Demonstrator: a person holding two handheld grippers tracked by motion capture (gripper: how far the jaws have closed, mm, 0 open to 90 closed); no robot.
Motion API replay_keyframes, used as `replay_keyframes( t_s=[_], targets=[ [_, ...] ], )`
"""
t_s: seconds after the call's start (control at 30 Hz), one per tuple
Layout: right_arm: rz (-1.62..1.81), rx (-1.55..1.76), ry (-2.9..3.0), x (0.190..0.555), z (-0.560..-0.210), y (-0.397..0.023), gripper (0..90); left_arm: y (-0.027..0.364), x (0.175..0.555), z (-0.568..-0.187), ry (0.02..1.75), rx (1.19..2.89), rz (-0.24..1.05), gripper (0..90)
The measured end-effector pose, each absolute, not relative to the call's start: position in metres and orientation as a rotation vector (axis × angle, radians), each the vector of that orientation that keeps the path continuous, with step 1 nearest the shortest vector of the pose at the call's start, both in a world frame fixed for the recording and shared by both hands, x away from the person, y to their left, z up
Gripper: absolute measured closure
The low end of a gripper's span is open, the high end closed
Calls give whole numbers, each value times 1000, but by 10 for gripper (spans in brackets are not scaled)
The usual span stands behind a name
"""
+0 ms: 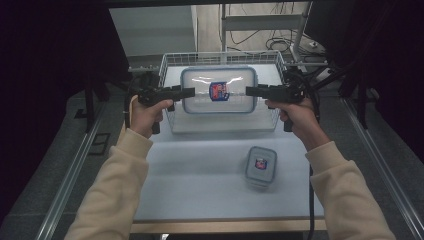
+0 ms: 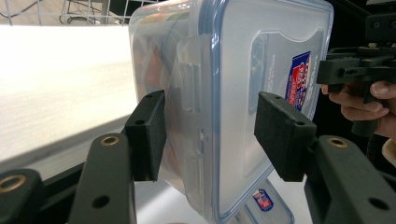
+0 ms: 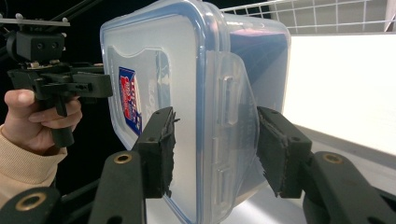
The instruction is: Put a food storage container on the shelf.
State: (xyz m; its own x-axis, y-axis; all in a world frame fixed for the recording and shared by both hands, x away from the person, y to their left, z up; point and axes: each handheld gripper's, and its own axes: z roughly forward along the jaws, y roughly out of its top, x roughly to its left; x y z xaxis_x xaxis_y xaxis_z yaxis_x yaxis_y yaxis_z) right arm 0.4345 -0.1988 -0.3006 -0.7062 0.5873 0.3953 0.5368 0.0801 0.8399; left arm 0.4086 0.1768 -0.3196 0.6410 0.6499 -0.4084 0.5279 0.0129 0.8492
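A large clear food container (image 1: 219,90) with a blue-rimmed lid and a red and blue label hangs in the air over the wire basket (image 1: 169,66), lid towards the high camera. My left gripper (image 1: 187,92) is shut on its left end and my right gripper (image 1: 251,91) on its right end. In the left gripper view the pads (image 2: 148,135) clamp the container (image 2: 233,93) across lid and base at the side latch. The right gripper view shows the same hold: my right gripper (image 3: 215,149) squeezes the container (image 3: 187,84) at its latch.
A small container (image 1: 261,166) with the same label lies on the pale table (image 1: 200,170) at the front right. The white wire basket stands at the back of the table. Metal rails run along both sides, and cables lie behind the basket.
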Motion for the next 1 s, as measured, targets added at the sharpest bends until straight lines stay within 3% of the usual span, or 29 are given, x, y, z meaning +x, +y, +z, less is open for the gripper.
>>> replay_keyframes(
  t_s=[1.0],
  targets=[
    [1726,1268,2272,505,-292,-206,489,172,485,-311,1004,1662,89,451]
  ],
)
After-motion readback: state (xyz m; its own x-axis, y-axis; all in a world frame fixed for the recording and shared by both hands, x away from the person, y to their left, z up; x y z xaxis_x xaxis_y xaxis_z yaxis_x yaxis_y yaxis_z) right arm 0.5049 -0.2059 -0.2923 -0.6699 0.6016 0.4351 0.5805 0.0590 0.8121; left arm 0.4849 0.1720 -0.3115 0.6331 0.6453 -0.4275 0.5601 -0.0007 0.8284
